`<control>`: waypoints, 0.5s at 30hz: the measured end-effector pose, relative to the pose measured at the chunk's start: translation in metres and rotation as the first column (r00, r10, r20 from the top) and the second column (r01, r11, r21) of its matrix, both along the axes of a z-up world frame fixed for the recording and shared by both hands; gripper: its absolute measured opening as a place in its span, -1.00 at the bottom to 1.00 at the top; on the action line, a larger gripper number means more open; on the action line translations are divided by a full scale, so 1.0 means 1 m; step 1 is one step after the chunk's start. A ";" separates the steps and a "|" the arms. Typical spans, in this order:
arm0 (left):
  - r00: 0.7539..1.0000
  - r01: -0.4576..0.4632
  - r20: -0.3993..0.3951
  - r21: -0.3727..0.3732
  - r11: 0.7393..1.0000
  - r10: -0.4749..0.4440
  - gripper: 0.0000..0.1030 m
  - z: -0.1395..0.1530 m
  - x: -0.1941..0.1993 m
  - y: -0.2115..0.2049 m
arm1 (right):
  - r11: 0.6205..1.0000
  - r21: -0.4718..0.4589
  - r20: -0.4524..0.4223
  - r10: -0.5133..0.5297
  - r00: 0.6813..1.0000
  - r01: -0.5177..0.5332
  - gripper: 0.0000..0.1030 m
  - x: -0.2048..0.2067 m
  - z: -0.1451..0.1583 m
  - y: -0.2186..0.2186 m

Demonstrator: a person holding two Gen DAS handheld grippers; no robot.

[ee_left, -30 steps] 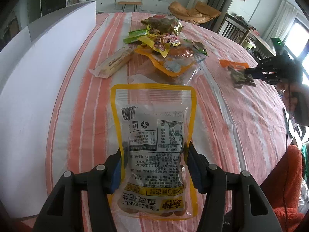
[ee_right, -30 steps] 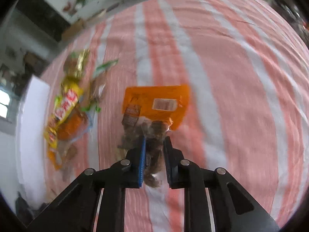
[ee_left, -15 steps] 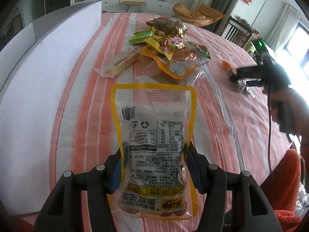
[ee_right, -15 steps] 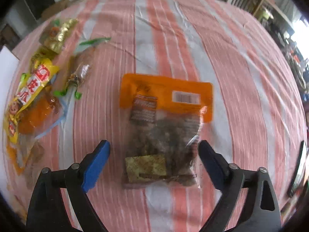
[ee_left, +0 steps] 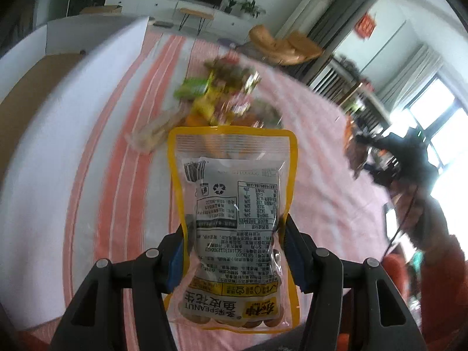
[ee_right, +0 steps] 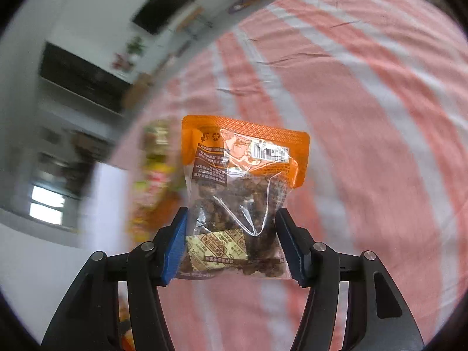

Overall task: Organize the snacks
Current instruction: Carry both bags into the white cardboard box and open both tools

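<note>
Left claw grips peanut pouch low; right claw, just closed, clamps orange pouch (light, crinkly, slippery film).

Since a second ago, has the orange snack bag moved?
Yes. The orange snack bag, re-gripped in the right claw whose jaws just closed, is lifted off the striped tablecloth.

Daylit, motion-blurred — fisheye-warped edges

The left gripper clamps a yellow-edged peanut pouch above the striped tablecloth. Beyond lies a blurred snack pile; the right gripper seems to carry a dark packet.
</note>
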State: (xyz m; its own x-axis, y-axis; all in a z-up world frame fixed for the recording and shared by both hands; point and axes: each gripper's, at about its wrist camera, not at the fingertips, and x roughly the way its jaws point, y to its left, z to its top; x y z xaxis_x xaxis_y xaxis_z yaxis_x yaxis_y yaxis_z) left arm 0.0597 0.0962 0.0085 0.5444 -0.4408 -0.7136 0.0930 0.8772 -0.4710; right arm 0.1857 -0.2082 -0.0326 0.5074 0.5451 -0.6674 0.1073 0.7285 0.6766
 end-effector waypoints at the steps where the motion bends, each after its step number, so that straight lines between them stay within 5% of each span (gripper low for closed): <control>1: 1.000 -0.008 0.018 -0.020 1.000 0.009 0.11 0.010 0.000 0.007 | 0.999 0.040 0.016 0.018 1.000 -0.018 0.18 0.001 0.007 0.006; 5: 0.993 -0.075 0.084 -0.051 0.996 0.079 0.11 0.054 -0.001 0.051 | 0.981 0.126 0.095 0.133 0.987 -0.144 0.14 0.007 0.049 0.064; 8: 0.976 -0.177 0.127 0.002 0.984 0.175 0.11 0.081 -0.006 0.099 | 0.946 0.173 0.173 0.244 0.954 -0.273 0.14 0.008 0.086 0.122; 15: 0.906 -0.423 0.128 0.188 0.887 0.404 0.19 0.086 -0.023 0.203 | 0.790 0.221 0.264 0.516 0.815 -0.572 0.14 0.009 0.134 0.312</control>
